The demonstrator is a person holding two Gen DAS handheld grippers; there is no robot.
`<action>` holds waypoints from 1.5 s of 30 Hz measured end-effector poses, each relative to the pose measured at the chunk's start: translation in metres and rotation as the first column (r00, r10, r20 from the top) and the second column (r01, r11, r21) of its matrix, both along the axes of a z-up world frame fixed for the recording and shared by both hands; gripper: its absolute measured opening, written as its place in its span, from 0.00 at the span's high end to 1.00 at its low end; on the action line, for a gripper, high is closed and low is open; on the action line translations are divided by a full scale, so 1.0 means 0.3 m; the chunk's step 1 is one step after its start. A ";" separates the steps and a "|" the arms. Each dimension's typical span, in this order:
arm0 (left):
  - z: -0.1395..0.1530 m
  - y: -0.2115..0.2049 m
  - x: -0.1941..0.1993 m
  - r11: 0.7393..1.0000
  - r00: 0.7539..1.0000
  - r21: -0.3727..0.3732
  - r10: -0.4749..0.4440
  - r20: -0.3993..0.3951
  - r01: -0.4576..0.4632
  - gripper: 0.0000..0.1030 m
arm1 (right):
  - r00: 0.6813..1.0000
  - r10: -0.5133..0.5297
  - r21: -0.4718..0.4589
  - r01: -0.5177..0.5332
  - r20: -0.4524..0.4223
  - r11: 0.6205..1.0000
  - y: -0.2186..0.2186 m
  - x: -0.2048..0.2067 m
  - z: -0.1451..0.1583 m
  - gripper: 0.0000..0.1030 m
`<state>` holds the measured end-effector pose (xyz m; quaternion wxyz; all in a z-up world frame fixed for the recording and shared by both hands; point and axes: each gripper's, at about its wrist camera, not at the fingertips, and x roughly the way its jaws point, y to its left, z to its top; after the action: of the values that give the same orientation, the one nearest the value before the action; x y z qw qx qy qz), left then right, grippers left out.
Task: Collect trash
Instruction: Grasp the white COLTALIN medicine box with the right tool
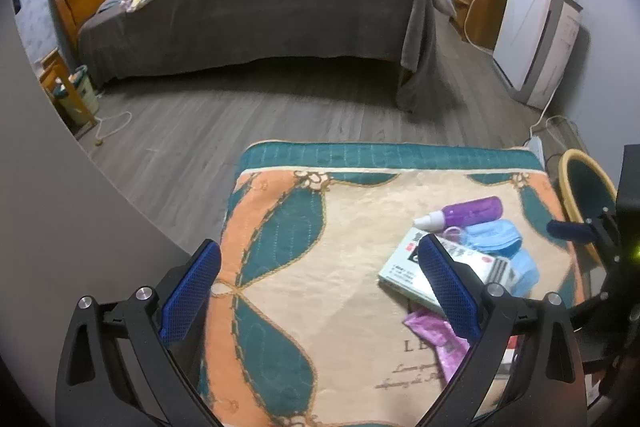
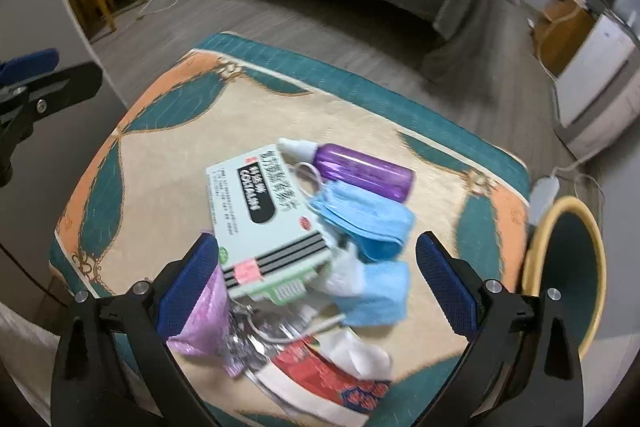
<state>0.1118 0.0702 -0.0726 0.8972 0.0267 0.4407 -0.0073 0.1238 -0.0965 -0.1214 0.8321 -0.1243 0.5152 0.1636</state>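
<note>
The right gripper [image 2: 316, 283] hangs over the litter with its blue-padded fingers spread wide and nothing between them; the left gripper [image 1: 320, 287] is likewise spread wide and empty, over the bare left part of the mat [image 1: 352, 211]. The trash lies in a loose heap on the right half of that mat, a padded cream cover with orange and teal panels. Between the right gripper's fingers sits a pale green medicine box [image 2: 264, 211] with a black label and black stripes, lying flat and partly over a crumpled pink plastic bag [image 2: 208, 315]. Just beyond the box a purple bottle [image 2: 360, 171] with a white cap lies on its side. Touching it is a bunched blue face mask [image 2: 364, 223], and a second blue mask [image 2: 376, 295] lies nearer, beside a wad of white tissue [image 2: 344, 277]. Closest to the camera are a clear crinkled wrapper [image 2: 260, 339] and a red and white packet [image 2: 320, 375]. Off the mat's right edge stands a bin [image 2: 568, 267] with a yellow rim and dark green inside. Behind are grey plank flooring [image 1: 192, 131] and a bed [image 1: 260, 7] under a grey cover.
</note>
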 end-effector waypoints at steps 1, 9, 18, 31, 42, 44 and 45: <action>-0.011 0.009 0.009 1.000 1.000 0.003 0.005 -0.010 -0.005 0.05 | 1.000 0.008 0.001 -0.008 -0.004 1.000 0.011 0.007 -0.008 0.06; -0.050 0.060 0.049 0.999 0.999 -0.039 0.030 -0.044 -0.032 0.05 | 0.993 0.091 0.012 -0.090 -0.073 0.996 0.105 0.064 -0.104 0.06; -0.073 0.067 0.072 0.999 0.997 -0.037 0.033 -0.071 -0.035 0.05 | 0.982 0.122 -0.042 -0.129 -0.145 0.991 0.151 0.095 -0.212 0.06; -0.056 0.033 0.032 0.999 0.998 -0.035 0.016 -0.057 -0.018 0.05 | 0.994 0.085 0.024 -0.083 -0.073 0.996 0.061 0.051 -0.067 0.29; -0.046 -0.078 -0.042 0.998 0.996 -0.023 -0.060 -0.062 0.059 0.05 | 0.997 -0.065 0.050 0.063 0.037 0.997 -0.171 -0.004 0.146 0.30; -0.054 -0.116 -0.056 0.996 0.993 -0.039 -0.087 -0.074 0.084 0.05 | 0.992 -0.114 0.060 0.112 0.047 0.992 -0.242 -0.012 0.179 0.30; -0.059 -0.135 -0.063 0.995 0.992 -0.046 -0.097 -0.079 0.094 0.05 | 0.990 -0.133 0.065 0.130 0.050 0.989 -0.271 -0.016 0.189 0.30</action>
<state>0.0927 0.0296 -0.0902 0.8776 0.0286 0.4748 -0.0605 0.1191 -0.1778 -0.0645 0.8582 -0.0690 0.4941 0.1206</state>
